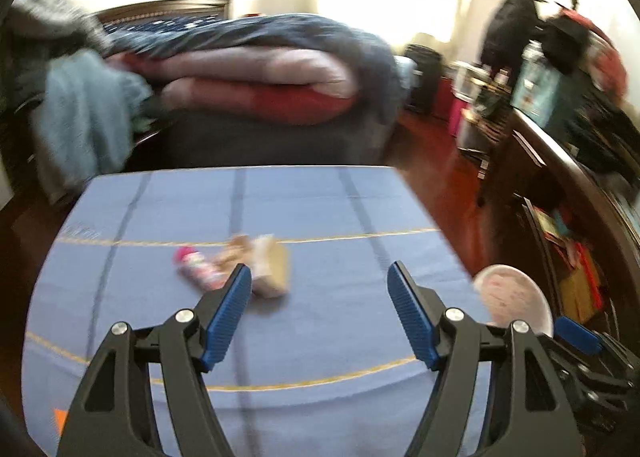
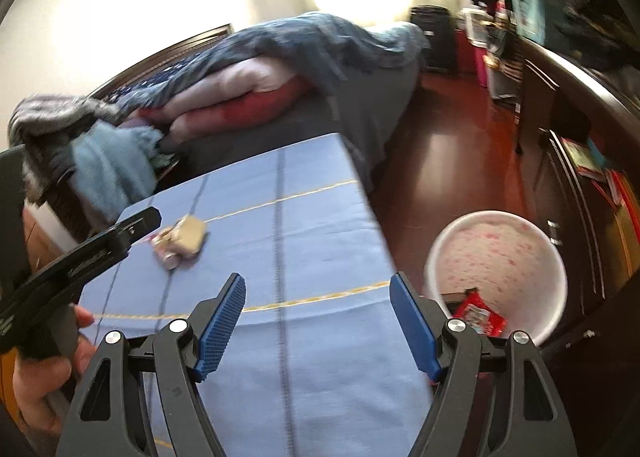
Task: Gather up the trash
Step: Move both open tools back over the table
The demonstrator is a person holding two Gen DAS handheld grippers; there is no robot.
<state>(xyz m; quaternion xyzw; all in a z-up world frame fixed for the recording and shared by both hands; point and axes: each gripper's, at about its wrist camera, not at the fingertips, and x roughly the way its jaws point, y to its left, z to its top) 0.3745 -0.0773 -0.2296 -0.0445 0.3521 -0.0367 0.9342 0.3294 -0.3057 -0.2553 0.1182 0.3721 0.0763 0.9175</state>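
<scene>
Left tongs (image 1: 320,277) and right tongs (image 2: 318,289) both gape wide, empty. Trash pile (image 1: 236,267) sits on the surface (image 1: 340,209). Red wrapper (image 2: 478,315) in bin (image 2: 496,257).

Trash pile (image 1: 236,269) blurred — items unclear; bin (image 1: 516,297) partly hidden.

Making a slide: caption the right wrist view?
Open right gripper above blue tablecloth; red wrapper in bin.
</scene>
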